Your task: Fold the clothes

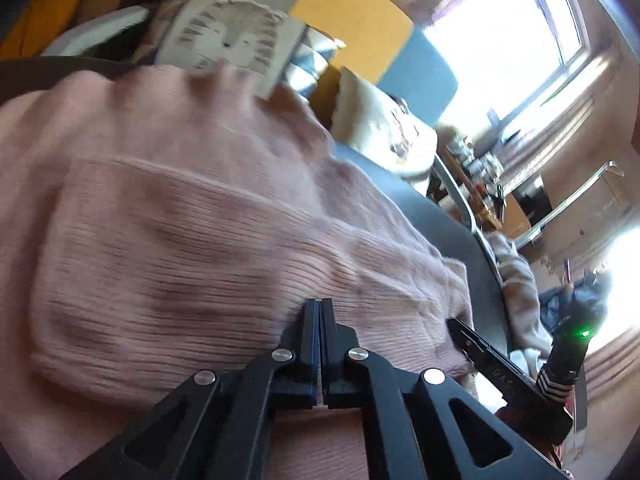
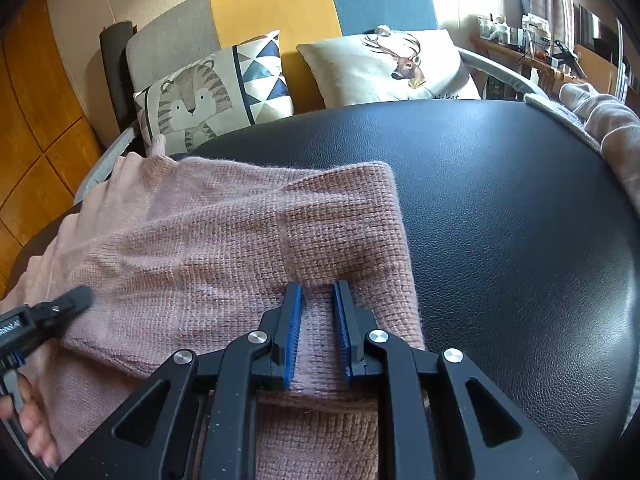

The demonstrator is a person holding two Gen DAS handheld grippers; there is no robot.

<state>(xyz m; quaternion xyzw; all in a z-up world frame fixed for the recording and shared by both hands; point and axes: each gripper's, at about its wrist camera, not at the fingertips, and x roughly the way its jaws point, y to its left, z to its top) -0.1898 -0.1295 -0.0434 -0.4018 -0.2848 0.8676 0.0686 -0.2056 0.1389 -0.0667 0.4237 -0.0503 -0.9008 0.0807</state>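
Observation:
A pink knit sweater point(image 2: 224, 240) lies spread on a black leather surface point(image 2: 500, 220), its ribbed edge towards the right. My right gripper point(image 2: 318, 312) has a thick ridge of the knit pinched between its blue pads point(image 2: 294, 320), near the sweater's right edge. In the left wrist view the sweater point(image 1: 180, 220) fills the frame, blurred. My left gripper point(image 1: 320, 306) stands shut, pads together with no cloth between them, tips right at the knit. The left gripper point(image 2: 76, 298) also shows at the left of the right wrist view, over the sweater. The right gripper point(image 1: 460, 328) appears at the sweater's edge.
Behind the black surface stands a sofa point(image 2: 280, 4) with a tiger cushion point(image 2: 192, 108) and a deer cushion point(image 2: 392, 68). A beige blanket point(image 2: 608, 128) hangs over the right edge. A cluttered shelf point(image 2: 528, 44) and a bright window point(image 1: 508, 40) lie further right. A hand point(image 2: 32, 424) holds the left tool.

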